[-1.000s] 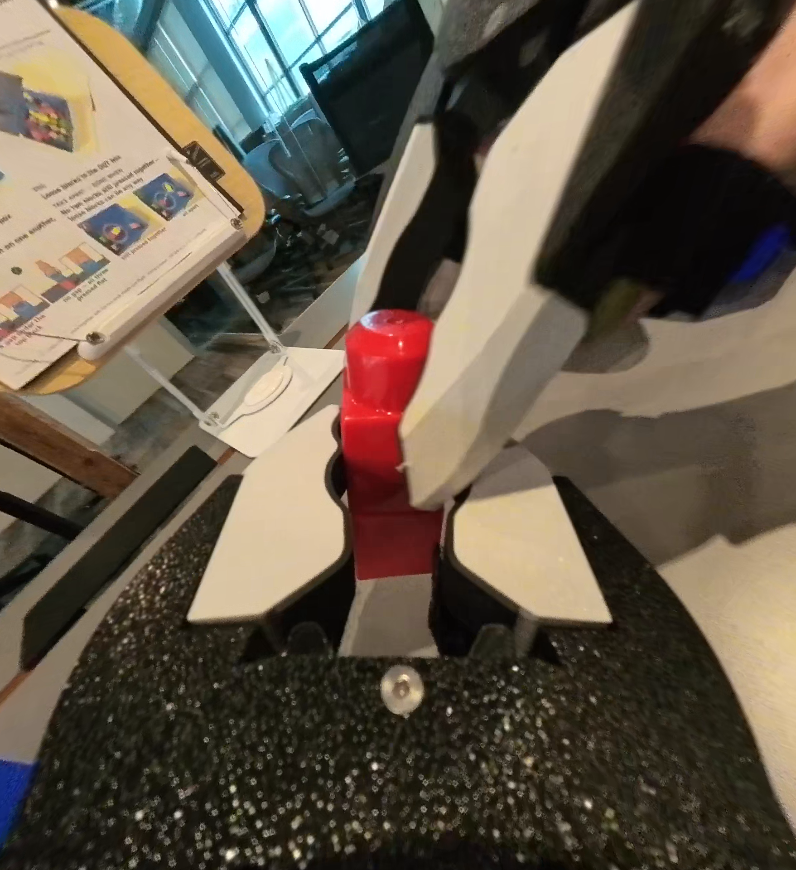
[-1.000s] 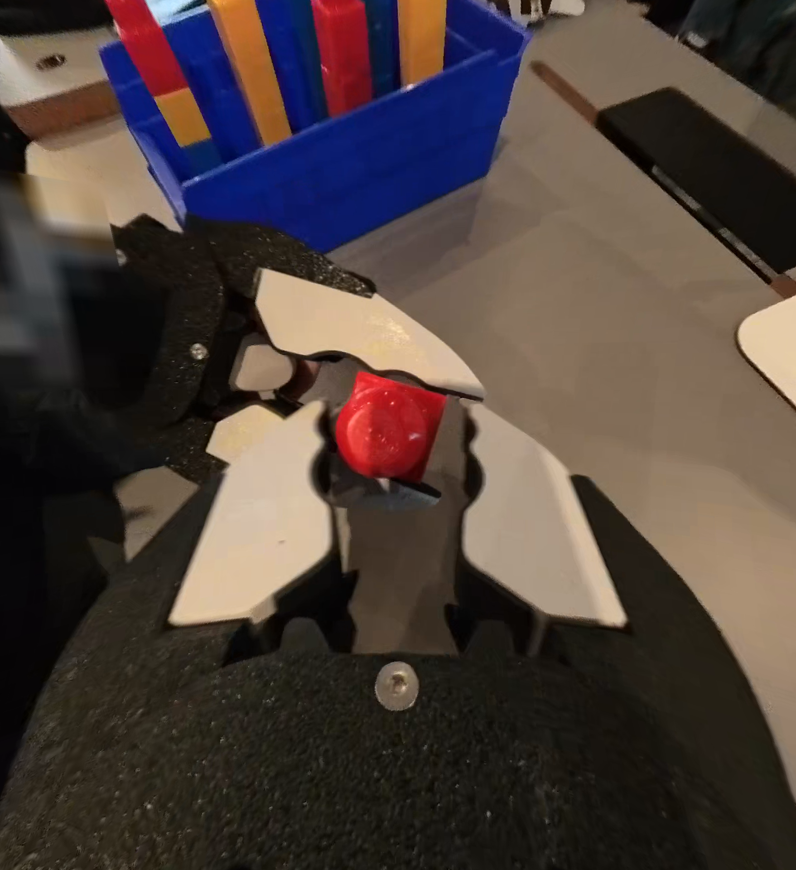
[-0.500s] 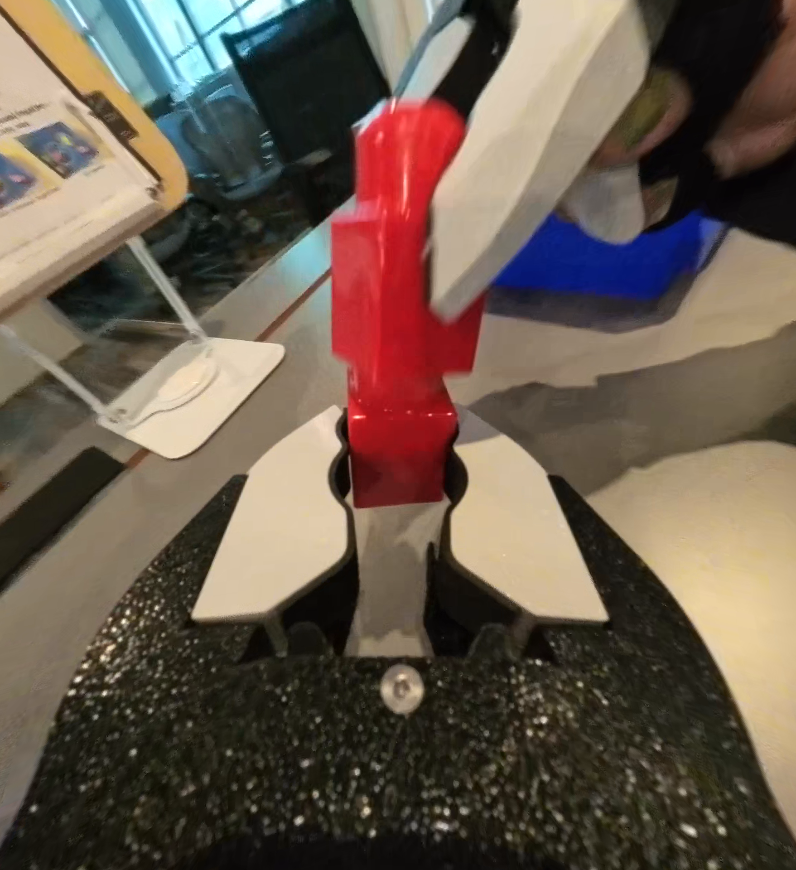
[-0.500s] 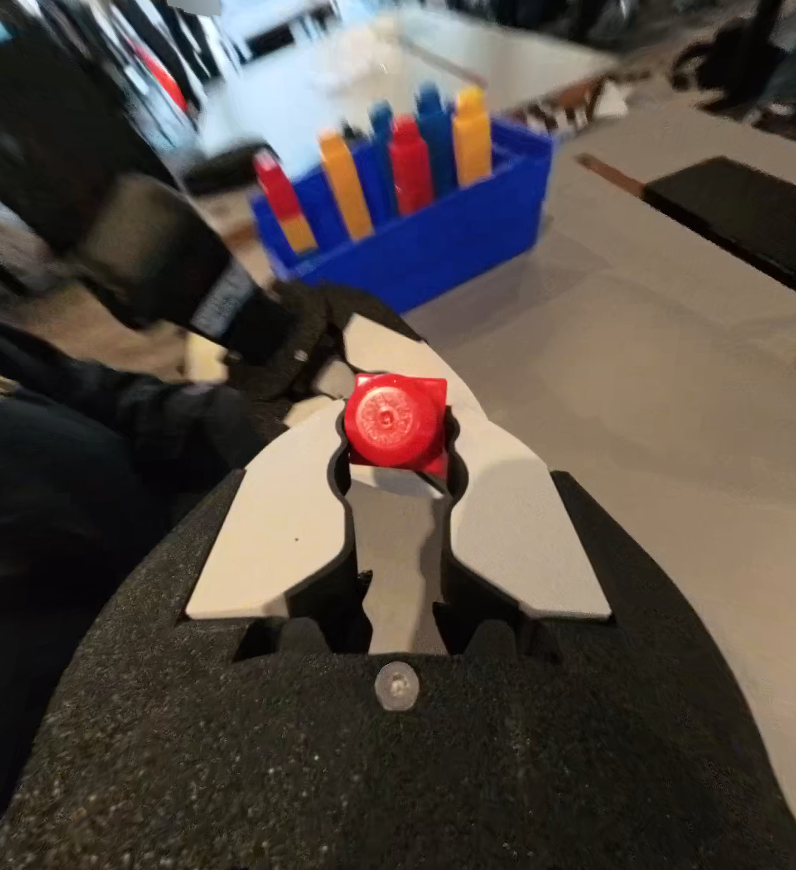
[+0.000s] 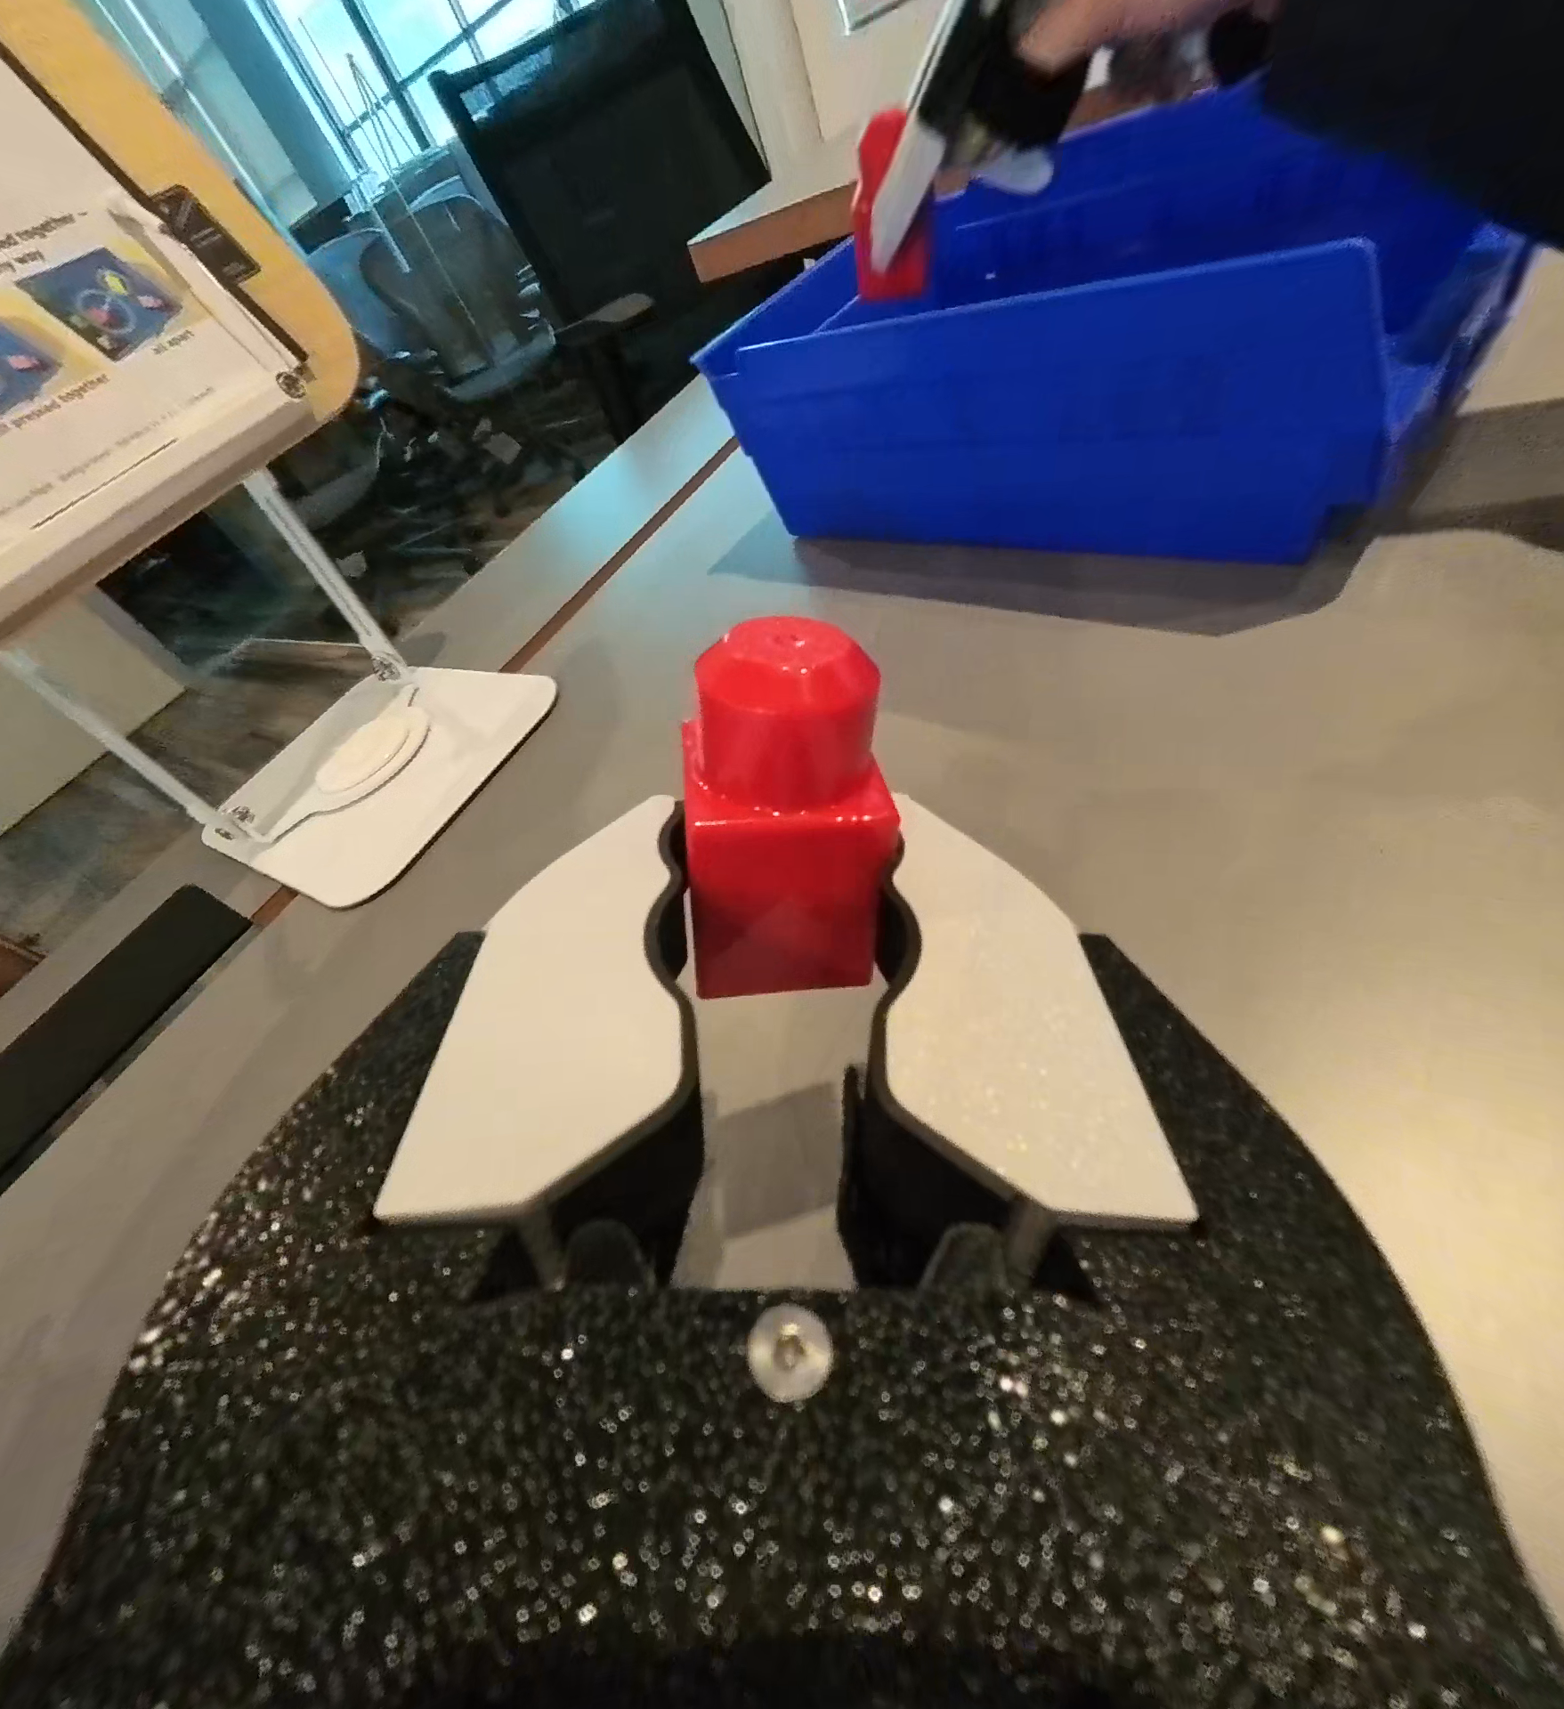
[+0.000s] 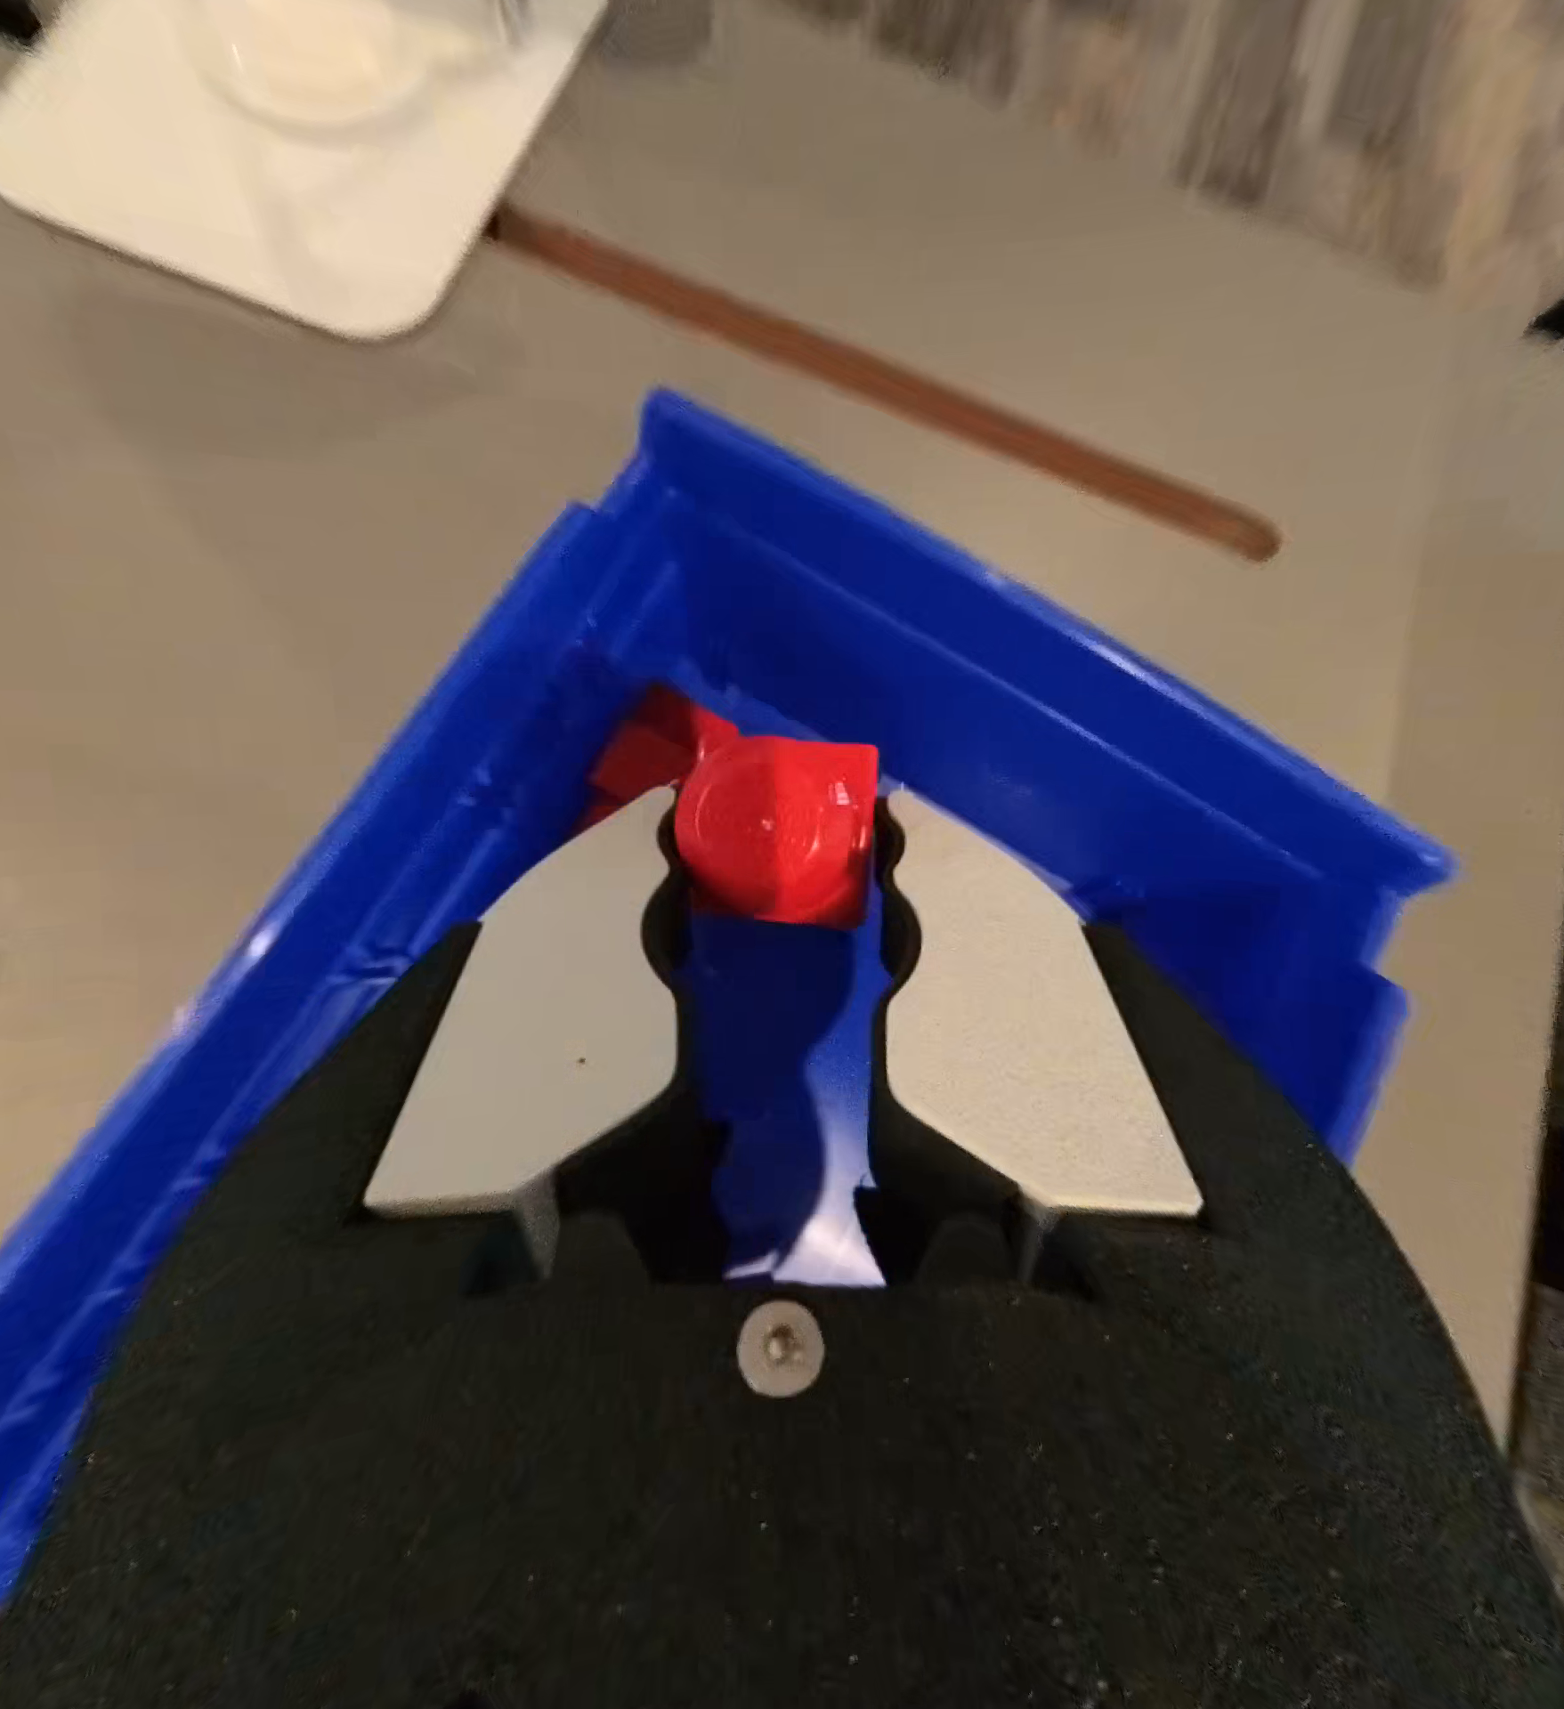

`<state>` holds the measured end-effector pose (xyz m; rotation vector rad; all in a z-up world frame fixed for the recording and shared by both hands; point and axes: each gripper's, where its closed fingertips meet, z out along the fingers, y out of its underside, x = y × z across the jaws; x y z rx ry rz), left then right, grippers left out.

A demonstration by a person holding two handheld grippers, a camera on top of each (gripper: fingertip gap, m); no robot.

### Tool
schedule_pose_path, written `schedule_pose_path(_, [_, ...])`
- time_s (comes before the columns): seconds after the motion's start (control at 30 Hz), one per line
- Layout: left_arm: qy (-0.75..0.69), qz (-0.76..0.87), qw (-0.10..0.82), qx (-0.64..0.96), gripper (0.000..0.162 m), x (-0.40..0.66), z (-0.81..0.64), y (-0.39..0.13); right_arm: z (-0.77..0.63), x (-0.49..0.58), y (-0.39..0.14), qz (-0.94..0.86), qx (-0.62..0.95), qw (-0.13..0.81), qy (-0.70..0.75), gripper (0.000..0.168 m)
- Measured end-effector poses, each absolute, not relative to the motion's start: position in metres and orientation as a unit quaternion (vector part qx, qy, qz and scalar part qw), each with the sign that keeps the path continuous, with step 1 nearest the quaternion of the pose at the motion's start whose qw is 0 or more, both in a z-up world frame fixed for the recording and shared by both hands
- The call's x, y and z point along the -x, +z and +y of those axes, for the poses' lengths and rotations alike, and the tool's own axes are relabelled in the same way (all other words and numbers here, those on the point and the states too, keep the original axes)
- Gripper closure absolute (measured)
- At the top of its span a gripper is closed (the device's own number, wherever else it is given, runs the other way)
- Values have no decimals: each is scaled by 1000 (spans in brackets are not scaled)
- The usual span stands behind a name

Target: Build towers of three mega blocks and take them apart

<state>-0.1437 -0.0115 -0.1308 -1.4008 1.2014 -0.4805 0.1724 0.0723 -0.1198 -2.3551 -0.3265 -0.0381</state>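
My left gripper [image 5: 782, 888] is shut on a single red mega block [image 5: 782, 832], stud pointing away, held above the grey table. My right gripper [image 6: 778, 851] is shut on another red block [image 6: 773, 846] and holds it over the corner of a blue bin [image 6: 991, 666]. Another red block [image 6: 644, 754] lies in that bin corner just beyond it. In the left wrist view the right gripper [image 5: 907, 203] shows far off with its red block [image 5: 884, 217] above the blue bin [image 5: 1083, 425].
A white stand base [image 5: 389, 786] with a clear post holding an instruction board [image 5: 66, 370] stands at the left; the base also shows in the right wrist view [image 6: 278, 157]. A table seam [image 6: 898, 398] runs behind the bin. Office chairs [image 5: 593, 185] stand beyond the table.
The two joined red blocks came apart. My right gripper carried the upper one away to the blue bin; my left gripper kept the lower one and tipped lower over the table.
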Motion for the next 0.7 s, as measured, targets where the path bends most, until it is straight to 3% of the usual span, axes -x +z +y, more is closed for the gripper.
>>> schedule_pose_path(0.13, [-202, 520, 578, 596, 125, 140, -14, -133, 89, -181, -156, -128, 935, 330, 5, 130])
schedule_pose_path(0.2, [-203, 517, 578, 597, 125, 141, -13, -133, 92, -180, -162, -126, 936, 328, 12, 115])
schedule_pose_path(0.37, [-216, 496, 583, 606, 124, 144, -9, -131, 75, -163, -116, -107, 903, 415, 9, 105])
schedule_pose_path(0.53, [-208, 480, 595, 609, 124, 147, -5, -128, 25, -36, -49, -211, 817, 522, 126, 110])
schedule_pose_path(0.7, [-164, 498, 606, 597, 124, 145, -6, -130, -20, 97, -76, -363, 780, 451, 239, 110])
